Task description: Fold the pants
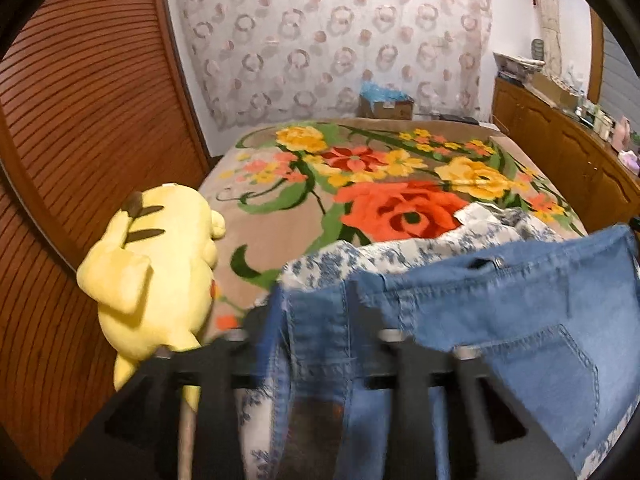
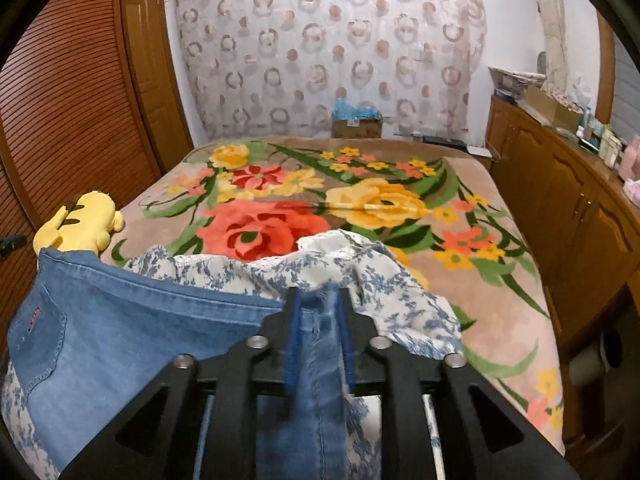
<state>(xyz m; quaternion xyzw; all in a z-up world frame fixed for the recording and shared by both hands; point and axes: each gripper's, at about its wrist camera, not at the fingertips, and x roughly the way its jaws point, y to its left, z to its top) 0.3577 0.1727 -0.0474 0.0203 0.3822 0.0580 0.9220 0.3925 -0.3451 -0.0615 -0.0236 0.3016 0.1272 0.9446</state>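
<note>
While the left gripper (image 1: 316, 312) pinches one end of the jeans' (image 1: 500, 320) waistband, jaws closed on the denim, the cloth hangs lifted above the bed (image 1: 280, 216), in front of a floral garment (image 1: 400, 252); a yellow plush (image 1: 160, 264) lies to the left.

In the right view, the right gripper (image 2: 318, 304) clamps the waistband's other end, jeans (image 2: 140, 320) stretching leftward above the floral garment (image 2: 340, 268).

The pants (image 2: 132, 320) hung before a patterned garment (image 2: 360, 276) lying on the bed (image 2: 500, 280); a plush toy (image 2: 80, 224) sat left, cabinets (image 2: 560, 184) right.
</note>
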